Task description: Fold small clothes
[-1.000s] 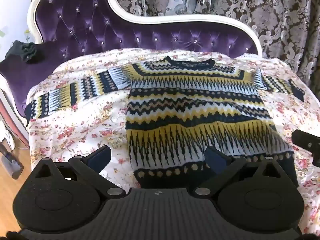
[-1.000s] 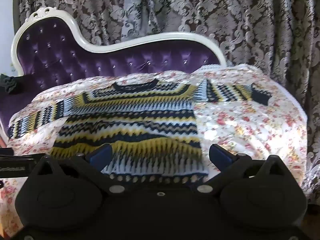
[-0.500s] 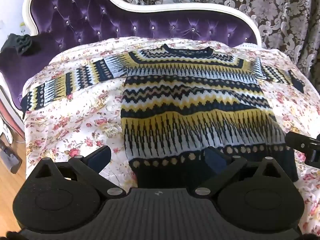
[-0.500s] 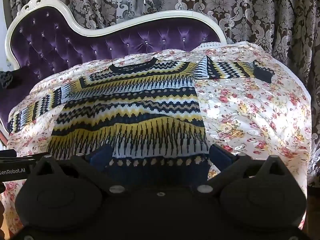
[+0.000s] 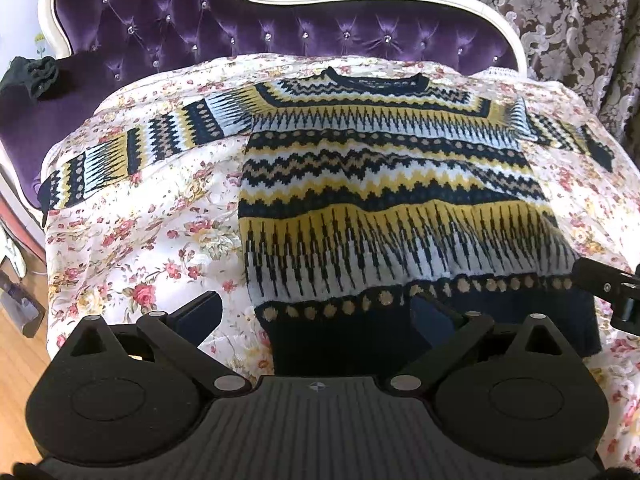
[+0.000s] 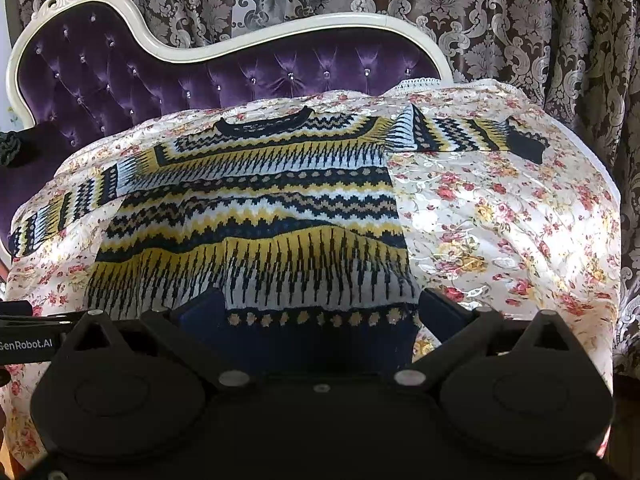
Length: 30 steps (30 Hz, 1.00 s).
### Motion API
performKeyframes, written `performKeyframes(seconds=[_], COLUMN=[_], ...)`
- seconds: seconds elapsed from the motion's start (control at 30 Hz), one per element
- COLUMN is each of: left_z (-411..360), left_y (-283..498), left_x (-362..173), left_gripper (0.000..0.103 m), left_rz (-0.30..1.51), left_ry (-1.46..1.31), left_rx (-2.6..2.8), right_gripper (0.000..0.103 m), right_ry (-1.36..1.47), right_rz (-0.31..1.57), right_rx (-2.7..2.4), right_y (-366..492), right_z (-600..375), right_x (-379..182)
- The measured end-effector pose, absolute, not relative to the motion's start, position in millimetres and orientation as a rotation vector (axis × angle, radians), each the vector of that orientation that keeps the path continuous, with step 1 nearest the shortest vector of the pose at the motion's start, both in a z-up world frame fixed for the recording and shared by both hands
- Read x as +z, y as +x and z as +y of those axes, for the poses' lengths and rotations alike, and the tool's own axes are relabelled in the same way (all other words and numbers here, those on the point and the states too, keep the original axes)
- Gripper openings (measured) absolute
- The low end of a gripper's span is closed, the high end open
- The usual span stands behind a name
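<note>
A knitted sweater (image 5: 384, 200) in navy, yellow and pale blue zigzag bands lies flat, front up, on a floral sheet (image 5: 152, 232), both sleeves spread sideways. My left gripper (image 5: 316, 312) is open over the hem's left corner, one finger off the fabric and the other above the navy hem band. In the right wrist view the same sweater (image 6: 256, 216) fills the left half. My right gripper (image 6: 320, 312) is open, straddling the hem's right end. Part of the right gripper shows at the left view's right edge.
The sheet covers a purple tufted sofa (image 5: 248, 28) with a cream frame. A dark bundle of cloth (image 5: 32, 76) sits on the sofa's left arm. Patterned curtains (image 6: 520, 20) hang behind. Wooden floor (image 5: 16, 344) lies to the left, with bare floral sheet (image 6: 500, 220) right of the sweater.
Both grippers have moved forward and down toward the sweater's hem, which now sits between their fingers. The sweater itself has not shifted. Both stay open.
</note>
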<state>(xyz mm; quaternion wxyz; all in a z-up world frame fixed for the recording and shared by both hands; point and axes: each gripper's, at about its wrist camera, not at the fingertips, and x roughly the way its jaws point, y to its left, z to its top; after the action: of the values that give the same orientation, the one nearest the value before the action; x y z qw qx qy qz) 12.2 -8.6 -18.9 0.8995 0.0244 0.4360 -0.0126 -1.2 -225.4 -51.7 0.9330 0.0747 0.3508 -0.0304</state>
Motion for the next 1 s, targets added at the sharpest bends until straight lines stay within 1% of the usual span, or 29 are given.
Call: performKeyframes(seconds=[0.57,1.0], left_z=[-6.4,-5.9], left_y=[20.7,19.4], left_x=[-25.9,-23.9], left_gripper=[0.101,0.101], left_rz=[0.940,0.933], left_ry=[0.038,0.027], left_rx=[-0.025,-0.029], right_gripper=[0.103,0.103], right_ry=[0.142,0.146], right_rz=[0.764,0.779], right_rx=[-0.057,-0.049], right_y=[5.3,7.6], right_z=[-221.9,-220.1], right_x=[-59.1,-61.8])
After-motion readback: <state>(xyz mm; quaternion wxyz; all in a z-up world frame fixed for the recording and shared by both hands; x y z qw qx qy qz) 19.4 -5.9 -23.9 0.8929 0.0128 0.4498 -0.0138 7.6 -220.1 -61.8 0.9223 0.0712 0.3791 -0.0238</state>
